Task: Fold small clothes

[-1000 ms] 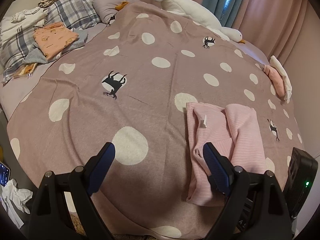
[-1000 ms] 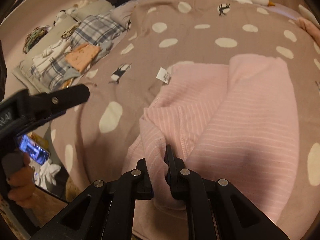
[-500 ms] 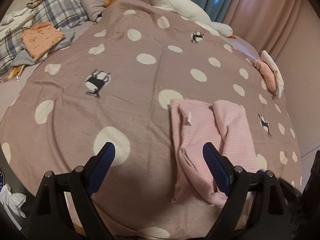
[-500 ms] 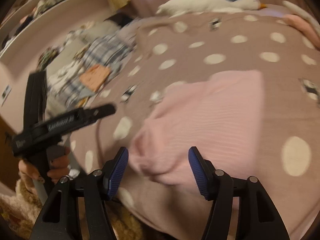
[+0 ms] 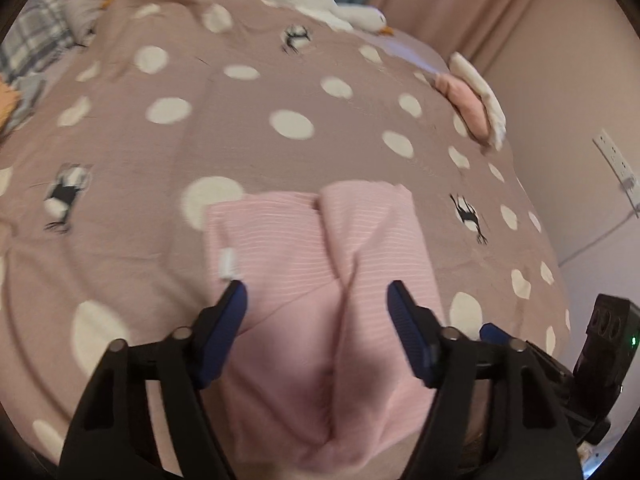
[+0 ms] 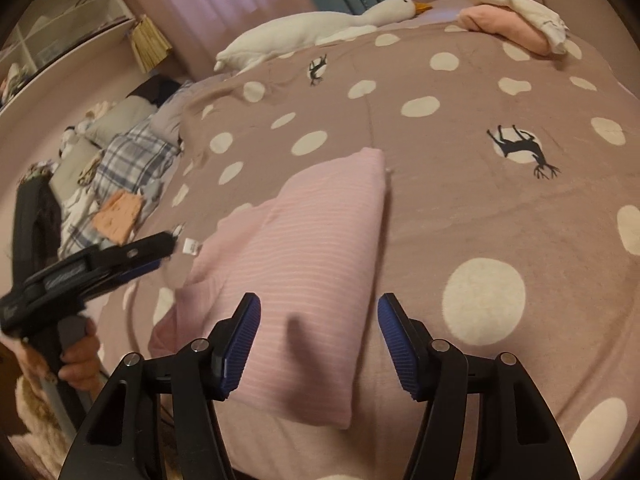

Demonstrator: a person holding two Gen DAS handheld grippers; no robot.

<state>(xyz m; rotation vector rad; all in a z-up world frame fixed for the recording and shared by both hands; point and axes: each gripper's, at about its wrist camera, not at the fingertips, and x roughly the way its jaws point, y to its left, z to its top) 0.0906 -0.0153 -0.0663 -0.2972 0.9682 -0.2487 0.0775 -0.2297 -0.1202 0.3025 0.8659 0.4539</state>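
Note:
A pink striped garment [image 5: 320, 248] lies partly folded on the spotted bedspread [image 5: 248, 132], with a white label [image 5: 228, 263] at its left edge. My left gripper [image 5: 316, 300] is open and empty, its jaws spread just above the garment's near half. In the right wrist view the same garment [image 6: 312, 240] lies in front of my right gripper [image 6: 319, 307], which is open and empty over its near end. The left gripper [image 6: 120, 264] shows there at the left, held in a hand beside the label [image 6: 191, 246].
A white goose plush [image 6: 320, 28] lies at the far bed edge. Folded pink and white clothes [image 6: 516, 20] sit at the far right. Plaid pillows and an orange folded piece [image 6: 120, 216] lie at the left. A black device [image 5: 604, 344] stands at the right.
My right gripper let go of the pink garment and opened. My left gripper moved right and forward, from over bare bedspread to over the garment.

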